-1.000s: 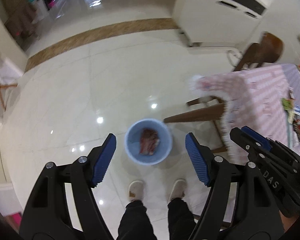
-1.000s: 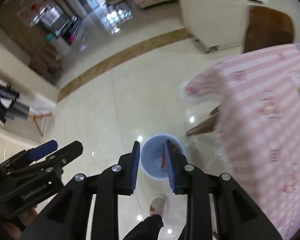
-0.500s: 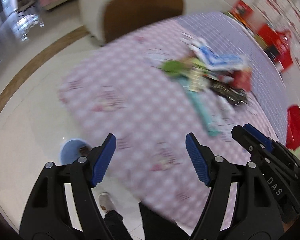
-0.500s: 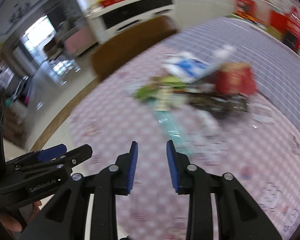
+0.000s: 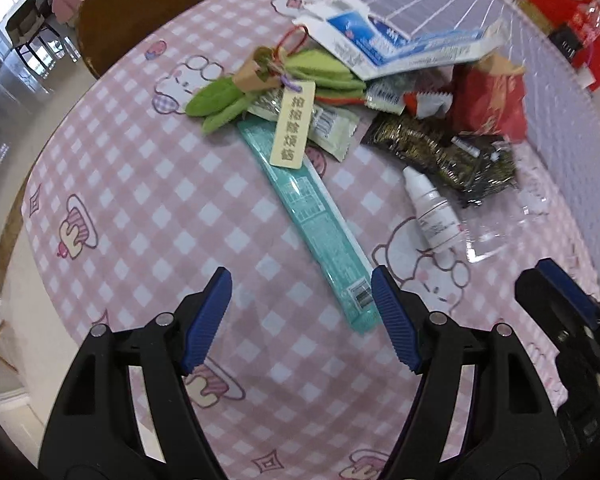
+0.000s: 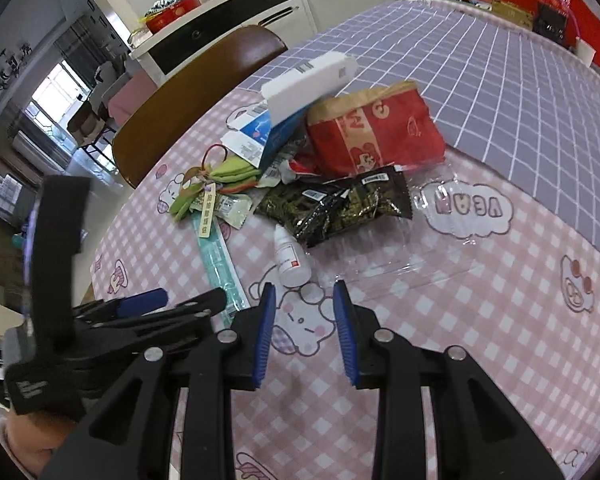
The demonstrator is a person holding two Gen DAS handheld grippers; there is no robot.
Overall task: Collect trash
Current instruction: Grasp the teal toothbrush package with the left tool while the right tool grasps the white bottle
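Both grippers hang empty above the pink-checked desk [image 5: 148, 200], the left gripper [image 5: 302, 314] spread wide beside the teal packet [image 5: 308, 224], the right gripper [image 6: 305, 330] parted narrowly, with the trash pile [image 6: 340, 168] at its twelve o'clock and the small white bottle [image 6: 290, 258] nearest.

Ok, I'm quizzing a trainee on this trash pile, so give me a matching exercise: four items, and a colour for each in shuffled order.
Items:
1. long flat packet
2. dropper bottle
3. paper bag
4. snack wrapper

Colours:
A. red
B. black and gold
C. teal
D. white

Pairs: 1-C, 2-D, 3-A, 4-B
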